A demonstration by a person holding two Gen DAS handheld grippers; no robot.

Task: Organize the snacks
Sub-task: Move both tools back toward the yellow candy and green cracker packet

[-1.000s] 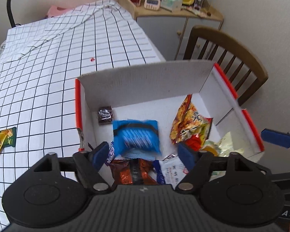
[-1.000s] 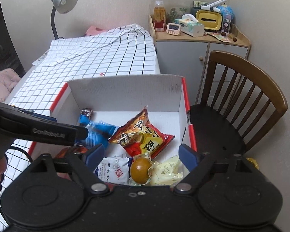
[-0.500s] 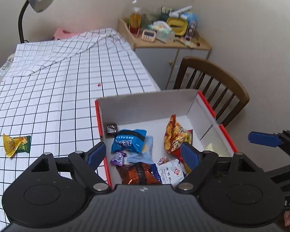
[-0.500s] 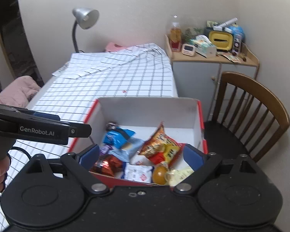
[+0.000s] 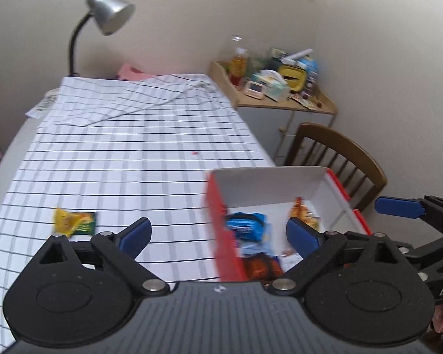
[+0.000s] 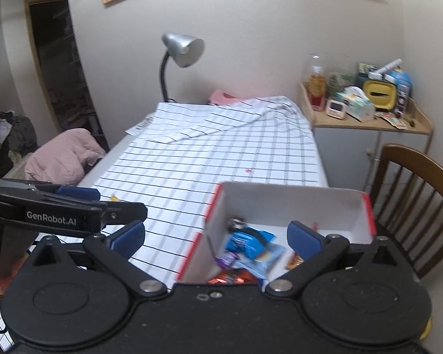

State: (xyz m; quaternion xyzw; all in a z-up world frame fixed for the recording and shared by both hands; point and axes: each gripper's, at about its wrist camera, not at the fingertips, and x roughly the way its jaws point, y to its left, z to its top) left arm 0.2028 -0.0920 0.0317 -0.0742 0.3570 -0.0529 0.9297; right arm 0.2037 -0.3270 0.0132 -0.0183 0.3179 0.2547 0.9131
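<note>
- Snacks, crinkly foil and plastic packs, piled in red-and-white cardboard box (image 5: 280,177); one yellow-green packet (image 5: 73,221) left of box on checked cloth (image 5: 133,153).
- Left gripper (image 5: 218,234) and right gripper (image 6: 215,236) tilted down over box, jaws opening wide, gripping nothing.

The cloth (image 5: 127,159) over the bench is matt woven fabric, creased at the far end. The box (image 6: 283,203) is matt white card with red edges. The snack packets (image 6: 245,243) are shiny foil. The lamp (image 6: 183,48) shade is brushed metal; the chair (image 6: 422,188) is varnished wood.
</note>
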